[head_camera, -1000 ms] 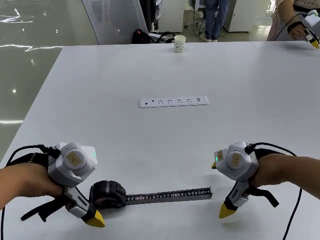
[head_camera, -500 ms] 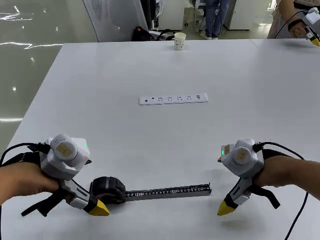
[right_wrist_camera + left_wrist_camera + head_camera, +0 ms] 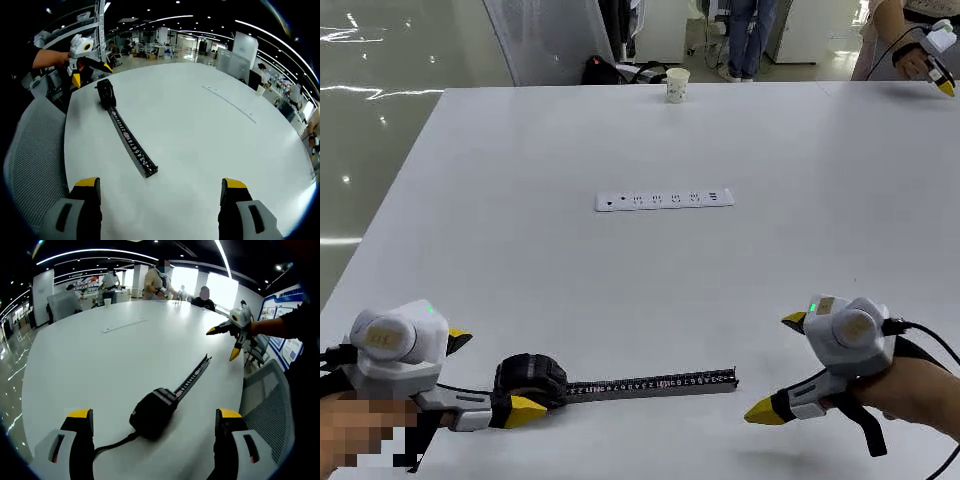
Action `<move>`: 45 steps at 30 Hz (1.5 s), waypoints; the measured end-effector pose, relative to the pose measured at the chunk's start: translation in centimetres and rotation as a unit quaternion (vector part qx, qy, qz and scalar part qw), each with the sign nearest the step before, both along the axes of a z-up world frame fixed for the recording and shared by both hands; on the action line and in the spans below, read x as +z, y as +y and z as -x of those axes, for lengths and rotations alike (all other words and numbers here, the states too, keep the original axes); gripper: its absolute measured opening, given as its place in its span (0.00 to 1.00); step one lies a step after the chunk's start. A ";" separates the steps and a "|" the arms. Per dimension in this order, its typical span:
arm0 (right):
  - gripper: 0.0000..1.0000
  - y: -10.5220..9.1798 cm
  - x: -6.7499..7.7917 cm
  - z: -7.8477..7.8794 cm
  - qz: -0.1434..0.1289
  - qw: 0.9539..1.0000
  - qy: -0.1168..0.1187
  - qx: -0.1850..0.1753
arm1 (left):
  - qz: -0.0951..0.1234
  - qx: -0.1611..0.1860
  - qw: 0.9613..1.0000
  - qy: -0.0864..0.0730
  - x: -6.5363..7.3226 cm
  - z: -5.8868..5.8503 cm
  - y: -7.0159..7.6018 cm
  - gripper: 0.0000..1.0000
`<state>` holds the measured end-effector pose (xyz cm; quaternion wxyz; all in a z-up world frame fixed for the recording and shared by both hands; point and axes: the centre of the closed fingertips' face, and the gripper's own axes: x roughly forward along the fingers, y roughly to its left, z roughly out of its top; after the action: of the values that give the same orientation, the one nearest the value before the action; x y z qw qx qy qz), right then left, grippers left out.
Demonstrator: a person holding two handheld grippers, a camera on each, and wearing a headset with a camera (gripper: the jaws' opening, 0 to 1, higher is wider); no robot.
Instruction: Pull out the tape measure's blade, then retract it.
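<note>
We find the tape measure (image 3: 532, 381) lying on the white counter (image 3: 620, 280) at 7 o'clock in the head view, close to the near edge. Its blade (image 3: 655, 383) is drawn out and lies flat on the counter, running from the tape measure toward 3 o'clock with the numbered face up. Nothing grips the blade's free end.

The left gripper (image 3: 492, 373) sits at 9 o'clock of the tape measure and points toward 3 o'clock. Its jaws stand wide apart and hold nothing. In the left gripper view, the tape measure lies between the two yellow jaw tips and slightly ahead of them, with a gap on each side. In the head view, the nearer tip sits just beside the tape measure; we cannot tell whether they touch.

The right gripper (image 3: 777, 366) sits at 3 o'clock of the blade's end, near it but apart, and points toward 9 o'clock. Its jaws are likewise wide apart and empty. In the right gripper view, the blade's end lies ahead of the jaws, and neither tip reaches it.

A power strip (image 3: 664, 200) lies at 12 o'clock of the blade, well apart from it. A cup (image 3: 678, 85) stands upright near the far edge, at 12 o'clock of the power strip.
</note>
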<state>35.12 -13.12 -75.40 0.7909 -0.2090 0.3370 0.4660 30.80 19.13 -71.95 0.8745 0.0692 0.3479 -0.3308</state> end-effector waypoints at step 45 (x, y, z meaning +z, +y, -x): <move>0.99 -7.0 0.8 7.9 -0.049 0.994 -0.018 -0.096 | 0.012 0.084 0.995 -0.051 -0.5 6.9 5.7 0.99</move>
<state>27.18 -20.16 -74.63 0.8474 -0.1451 0.3179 0.3996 23.94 24.79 -72.47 0.9166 0.0460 0.3037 -0.2560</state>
